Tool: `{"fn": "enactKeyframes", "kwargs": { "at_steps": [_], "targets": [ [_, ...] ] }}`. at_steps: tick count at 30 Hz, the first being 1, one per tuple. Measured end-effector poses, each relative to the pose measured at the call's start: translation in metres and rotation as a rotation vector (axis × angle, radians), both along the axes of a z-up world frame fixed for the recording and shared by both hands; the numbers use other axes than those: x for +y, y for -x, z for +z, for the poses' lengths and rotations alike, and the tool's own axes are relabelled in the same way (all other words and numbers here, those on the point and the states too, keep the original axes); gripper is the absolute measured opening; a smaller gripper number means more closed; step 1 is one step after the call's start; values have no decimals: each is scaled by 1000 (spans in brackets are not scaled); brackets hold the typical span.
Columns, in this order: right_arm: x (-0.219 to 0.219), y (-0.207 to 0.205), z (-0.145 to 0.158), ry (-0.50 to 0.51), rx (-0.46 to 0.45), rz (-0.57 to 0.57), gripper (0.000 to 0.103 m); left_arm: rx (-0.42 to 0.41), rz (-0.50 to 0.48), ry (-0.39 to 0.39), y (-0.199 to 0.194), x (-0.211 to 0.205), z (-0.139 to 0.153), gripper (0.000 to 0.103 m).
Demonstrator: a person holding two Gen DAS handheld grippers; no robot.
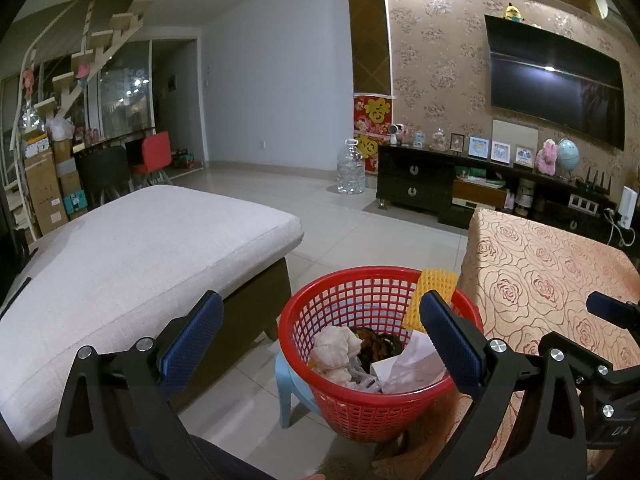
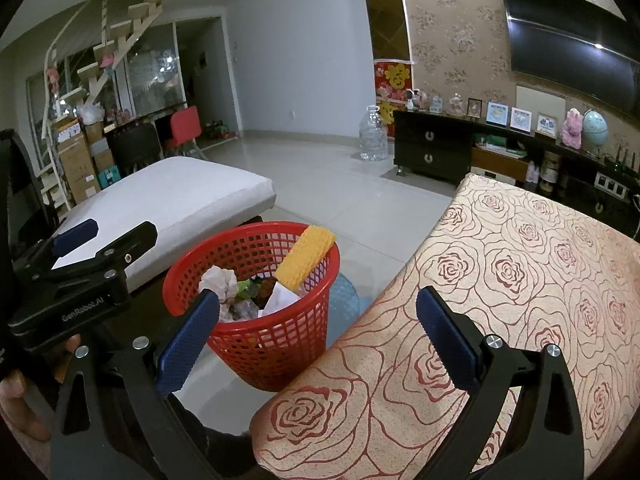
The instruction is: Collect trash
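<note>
A red mesh basket (image 1: pixel 362 410) stands on a light blue stool (image 1: pixel 289 384) between a cushion and a table. It holds crumpled white paper (image 1: pixel 336 344), a dark wad (image 1: pixel 376 346), a white sheet (image 1: pixel 412 364) and a yellow foam net (image 1: pixel 434 296) leaning on the rim. My left gripper (image 1: pixel 320 308) hovers open and empty just above the basket. My right gripper (image 2: pixel 316 300) is open and empty too, over the table's corner beside the basket (image 2: pixel 272 344). The yellow net (image 2: pixel 306 260) and the left gripper (image 2: pixel 106 236) also show in the right wrist view.
A rose-patterned tablecloth covers the table (image 1: pixel 552 280) on the right. A white cushioned seat (image 1: pixel 140 260) lies left. Tiled floor (image 1: pixel 340 216) runs back to a black TV cabinet (image 1: pixel 416 184), a large water jug (image 1: pixel 351 168) and stacked boxes (image 1: pixel 44 192).
</note>
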State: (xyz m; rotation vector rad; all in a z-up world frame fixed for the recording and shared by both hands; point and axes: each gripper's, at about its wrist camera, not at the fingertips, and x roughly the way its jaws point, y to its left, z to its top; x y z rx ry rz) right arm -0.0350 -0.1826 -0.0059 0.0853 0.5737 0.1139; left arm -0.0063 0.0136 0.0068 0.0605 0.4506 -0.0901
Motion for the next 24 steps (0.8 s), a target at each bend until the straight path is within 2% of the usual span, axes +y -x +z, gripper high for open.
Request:
{"fn": "enactKeyframes", "kwargs": {
  "at_steps": [9, 24],
  "targets": [
    [2, -1, -4, 7, 8, -4, 96, -2, 8, -10, 2, 0, -1, 95],
    [2, -1, -5, 6, 11, -6, 96, 11, -3, 20, 1, 3, -1, 95]
  ]
}}
